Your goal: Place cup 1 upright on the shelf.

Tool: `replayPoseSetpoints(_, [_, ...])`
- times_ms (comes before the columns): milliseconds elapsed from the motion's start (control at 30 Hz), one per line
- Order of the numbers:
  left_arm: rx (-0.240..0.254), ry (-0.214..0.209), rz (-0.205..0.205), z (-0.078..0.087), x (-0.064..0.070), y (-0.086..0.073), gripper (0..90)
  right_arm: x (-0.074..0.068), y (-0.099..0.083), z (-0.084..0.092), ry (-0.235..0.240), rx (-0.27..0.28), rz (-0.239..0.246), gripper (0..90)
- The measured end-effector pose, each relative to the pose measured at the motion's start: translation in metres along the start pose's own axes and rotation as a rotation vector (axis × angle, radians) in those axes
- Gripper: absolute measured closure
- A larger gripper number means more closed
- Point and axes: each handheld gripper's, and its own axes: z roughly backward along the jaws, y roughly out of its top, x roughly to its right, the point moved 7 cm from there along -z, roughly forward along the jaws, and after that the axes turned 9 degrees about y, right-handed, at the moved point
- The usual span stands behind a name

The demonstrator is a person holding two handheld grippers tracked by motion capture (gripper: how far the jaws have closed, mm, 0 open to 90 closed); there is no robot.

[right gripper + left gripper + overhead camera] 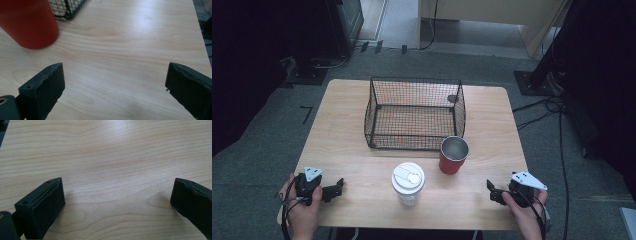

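Left gripper (337, 189): jaws spread, empty, over bare tabletop (362, 175). Right gripper (492, 192): jaws spread, empty, near red cup (453, 155). Lidded cup (408, 183) between grippers.

— What sort of room are you working in?

— You are sitting in a lab or recording studio. You are facing a small wooden table (362, 175) standing alone on grey carpet (257, 140). Black curtains (242, 60) are hanging at the left and right. Stand bases (534, 82) are resting on the floor at the far right, with cables (557, 115) trailing past them.

— Anything homely?

— A pale wooden cabinet (492, 12) is standing at the far end.
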Motion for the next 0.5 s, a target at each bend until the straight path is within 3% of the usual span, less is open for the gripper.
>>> replayPoseSetpoints(500, [0.001,0.000,0.001,0.000,0.000,0.000,0.1,-0.035,0.027,-0.004,0.068,0.038,0.052,0.6])
